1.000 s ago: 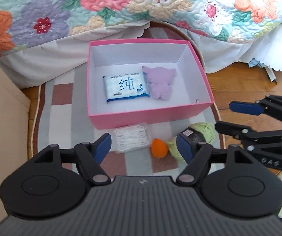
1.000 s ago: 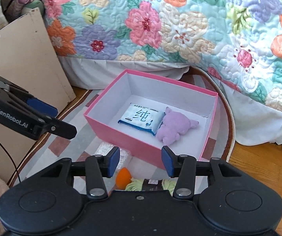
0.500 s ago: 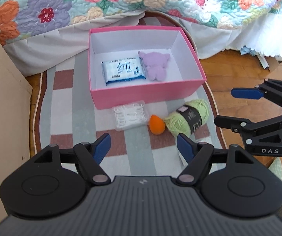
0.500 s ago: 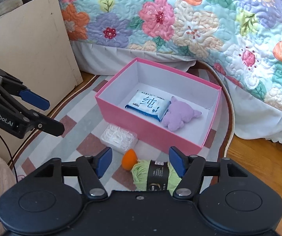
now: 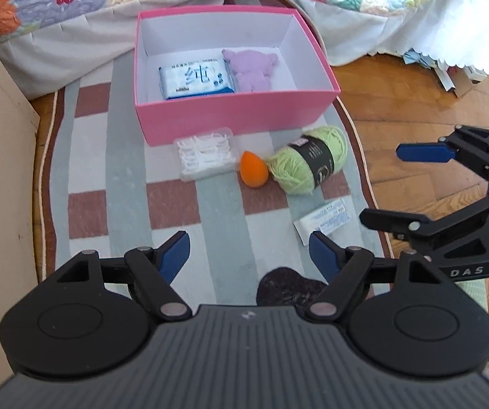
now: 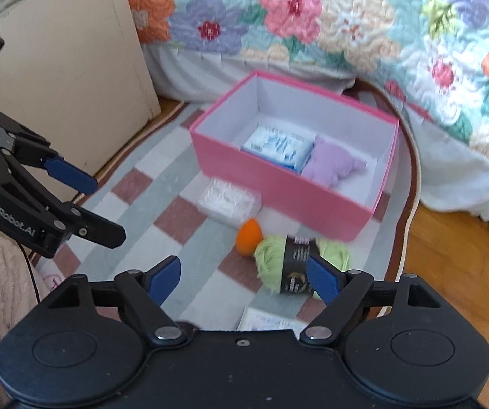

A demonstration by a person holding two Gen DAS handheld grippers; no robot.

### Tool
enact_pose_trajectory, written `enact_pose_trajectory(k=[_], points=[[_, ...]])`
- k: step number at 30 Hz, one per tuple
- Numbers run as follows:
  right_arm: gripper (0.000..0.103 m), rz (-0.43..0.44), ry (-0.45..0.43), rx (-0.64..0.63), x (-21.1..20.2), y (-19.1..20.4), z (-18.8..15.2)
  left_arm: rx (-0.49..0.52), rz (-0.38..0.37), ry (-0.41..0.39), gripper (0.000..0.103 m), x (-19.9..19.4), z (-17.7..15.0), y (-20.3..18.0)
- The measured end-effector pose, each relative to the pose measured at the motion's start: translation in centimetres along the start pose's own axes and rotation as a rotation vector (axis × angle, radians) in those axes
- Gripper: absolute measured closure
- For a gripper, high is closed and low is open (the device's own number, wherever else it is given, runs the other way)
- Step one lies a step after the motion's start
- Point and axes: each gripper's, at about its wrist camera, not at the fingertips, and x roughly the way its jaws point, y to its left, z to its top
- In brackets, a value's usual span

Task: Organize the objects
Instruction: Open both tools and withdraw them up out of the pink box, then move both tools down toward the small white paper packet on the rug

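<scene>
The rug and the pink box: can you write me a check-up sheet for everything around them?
Surface: striped rug on a wooden floor.
Job's things: wipes pack and purple plush toy lie inside the pink box. Floss pick box, orange sponge, green yarn and white tube lie on the rug in front of it.
Clutter: a dark fuzzy thing under the left gripper; paper scraps on the floor.
Grippers: left gripper and right gripper both open and empty; both have just been opening.
Cables: thin black cable by the left gripper.
Surroundings: flowered quilt, beige board.
</scene>
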Motion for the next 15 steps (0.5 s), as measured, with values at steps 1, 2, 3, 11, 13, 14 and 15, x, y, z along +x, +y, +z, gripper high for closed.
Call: enact_pose_trajectory(k=[1,2,3,11,13,14,15], points=[[0.018,0.004,0.009,-0.001,0.1,0.0,-0.3,0.004,-0.005,0.002,0.024,0.1,-0.2,-0.1],[0.018,0.005,0.014,-0.006,0.2,0.1,-0.5,0.005,-0.004,0.004,0.019,0.3,-0.5,-0.1],[0.017,0.004,0.016,-0.012,0.3,0.1,-0.7,0.002,0.0,0.005,0.016,0.5,-0.7,-0.1],[0.009,0.023,0.06,-0.005,1.2,-0.1,-1.6,-0.016,-0.023,0.023,0.009,2.1,-1.9,-0.1],[0.009,0.03,0.072,-0.008,1.4,0.0,-1.9,-0.001,-0.035,0.018,0.009,2.3,-2.2,-0.3],[0.009,0.033,0.082,-0.015,1.5,0.1,-2.1,0.011,-0.036,0.02,0.009,2.4,-2.4,-0.5],[0.009,0.032,0.087,-0.02,1.5,0.2,-2.2,0.025,-0.032,0.022,0.009,2.5,-2.6,-0.8]])
